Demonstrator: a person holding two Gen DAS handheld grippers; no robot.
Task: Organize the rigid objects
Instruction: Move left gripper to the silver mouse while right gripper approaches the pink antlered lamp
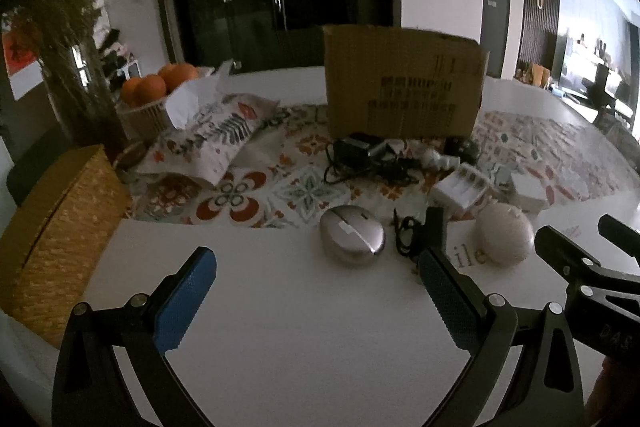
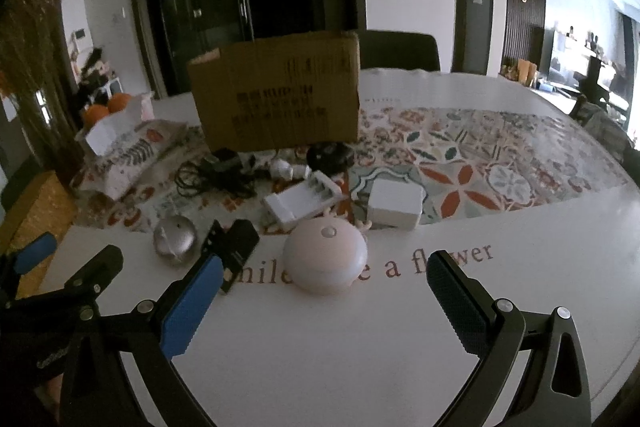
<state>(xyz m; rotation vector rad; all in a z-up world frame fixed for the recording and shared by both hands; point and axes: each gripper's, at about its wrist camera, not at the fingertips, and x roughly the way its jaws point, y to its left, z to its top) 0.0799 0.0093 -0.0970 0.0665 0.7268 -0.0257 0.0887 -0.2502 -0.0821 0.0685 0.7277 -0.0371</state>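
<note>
Right now the gaping, empty right gripper point(image 2: 324, 303) has the pink dome point(image 2: 325, 254) at 12 o'clock; left gripper point(image 1: 316, 299) equally agape.

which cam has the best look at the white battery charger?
Right wrist. The white battery charger lies near frame centre, unobstructed, slots and whole body visible, just behind the pink round device. In the left wrist view it sits farther right and looks smaller, with the left hand-held gripper's finger overlapping its near edge.

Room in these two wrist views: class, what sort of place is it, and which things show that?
Probably a home dining room: a white table with a patterned runner, a basket of oranges, and a tissue box.
</note>
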